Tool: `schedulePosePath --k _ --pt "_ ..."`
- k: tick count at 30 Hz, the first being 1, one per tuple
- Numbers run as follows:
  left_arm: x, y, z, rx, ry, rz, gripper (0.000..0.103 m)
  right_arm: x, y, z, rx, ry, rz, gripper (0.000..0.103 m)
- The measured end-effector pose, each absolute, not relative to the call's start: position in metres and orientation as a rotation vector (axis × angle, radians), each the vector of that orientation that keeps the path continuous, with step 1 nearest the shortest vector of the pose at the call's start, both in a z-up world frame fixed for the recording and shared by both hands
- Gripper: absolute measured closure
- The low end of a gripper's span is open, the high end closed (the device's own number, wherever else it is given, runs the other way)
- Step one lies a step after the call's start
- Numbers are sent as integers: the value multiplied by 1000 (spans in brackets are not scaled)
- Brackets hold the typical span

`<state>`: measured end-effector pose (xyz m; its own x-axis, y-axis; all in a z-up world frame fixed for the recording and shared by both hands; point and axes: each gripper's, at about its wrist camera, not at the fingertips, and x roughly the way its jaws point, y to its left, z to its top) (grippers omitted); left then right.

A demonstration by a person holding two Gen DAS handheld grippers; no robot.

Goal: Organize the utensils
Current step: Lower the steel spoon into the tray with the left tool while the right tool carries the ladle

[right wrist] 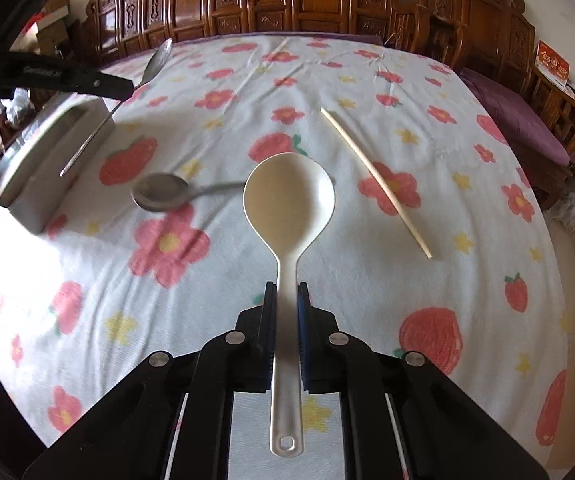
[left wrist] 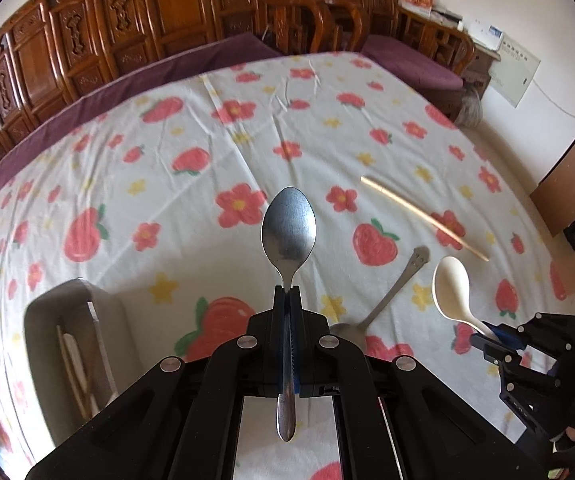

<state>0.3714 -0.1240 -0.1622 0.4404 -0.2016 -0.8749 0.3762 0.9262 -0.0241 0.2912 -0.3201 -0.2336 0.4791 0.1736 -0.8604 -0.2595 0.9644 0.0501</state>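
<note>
My left gripper (left wrist: 287, 289) is shut on a steel spoon (left wrist: 289, 228), bowl pointing forward, held above the flowered tablecloth. It also shows in the right wrist view (right wrist: 127, 90) with that spoon (right wrist: 158, 60). My right gripper (right wrist: 286, 286) is shut on the handle of a cream plastic spoon (right wrist: 289, 196); it also shows in the left wrist view (left wrist: 483, 330) with that spoon (left wrist: 451, 288). A second steel spoon (right wrist: 161, 192) (left wrist: 391, 296) and a wooden chopstick (right wrist: 375, 172) (left wrist: 423, 216) lie on the cloth.
A white utensil holder (left wrist: 67, 340) (right wrist: 47, 160) lies at the left with pale sticks inside. The tablecloth (right wrist: 247, 100) covers a table; carved wooden chairs (left wrist: 167, 20) and purple cushions (right wrist: 519, 120) line the far side.
</note>
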Motion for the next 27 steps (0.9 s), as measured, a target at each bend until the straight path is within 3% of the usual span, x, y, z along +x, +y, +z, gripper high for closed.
schedulePosePath --k 13,27 --pt "338 -65 -104 123 955 -309 102 282 -264 -175 -95 937 352 92" --pt "319 23 -108 54 960 -208 101 282 -181 -147 -134 894 461 92"
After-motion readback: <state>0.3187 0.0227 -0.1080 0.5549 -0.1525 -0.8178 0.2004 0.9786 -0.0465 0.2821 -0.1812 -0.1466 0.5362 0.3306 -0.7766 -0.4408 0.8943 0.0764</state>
